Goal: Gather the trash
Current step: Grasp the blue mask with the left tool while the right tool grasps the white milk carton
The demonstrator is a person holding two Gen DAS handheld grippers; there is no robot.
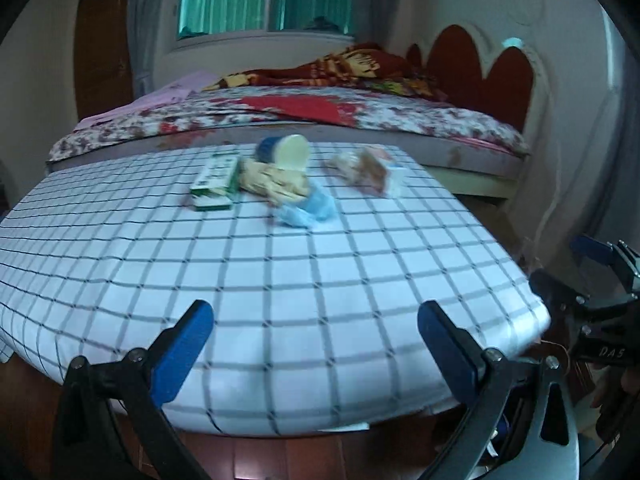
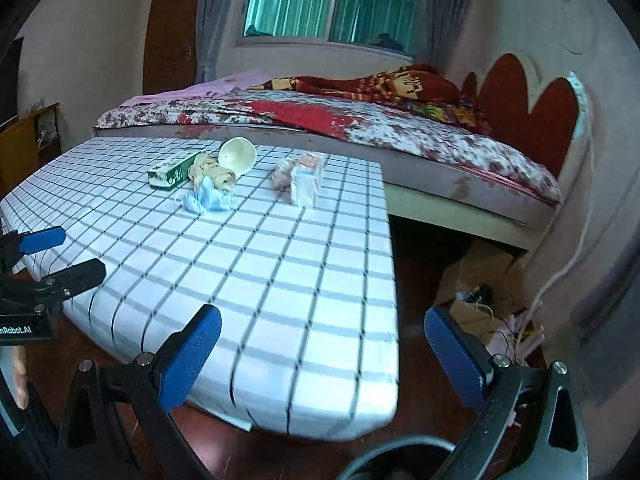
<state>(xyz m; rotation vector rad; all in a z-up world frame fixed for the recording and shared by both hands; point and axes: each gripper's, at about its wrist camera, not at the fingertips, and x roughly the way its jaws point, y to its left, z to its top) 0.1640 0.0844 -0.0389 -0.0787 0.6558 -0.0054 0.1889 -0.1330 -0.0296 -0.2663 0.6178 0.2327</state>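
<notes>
Left wrist view: left gripper [image 1: 316, 344] jaws spread wide, holding nothing, over near table edge.
Right gripper [image 2: 322, 350]: jaws wide, nothing held.
Surface: table [image 2: 280, 280] under white checked cloth.
Trash, far end: green box [image 2: 173, 170], tipped paper cup [image 2: 237, 155], blue mask [image 2: 210, 198], wrappers [image 2: 304, 180].
Room: bed [image 2: 400, 136] behind table, window [image 2: 332, 4] above.

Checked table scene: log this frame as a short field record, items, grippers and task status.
surface: table with checked cloth, beside a bed
items: green box, tipped paper cup, beige glove, blue mask, wrapped packets
left gripper: open, empty
right gripper: open, empty
status: nothing picked up yet
</notes>
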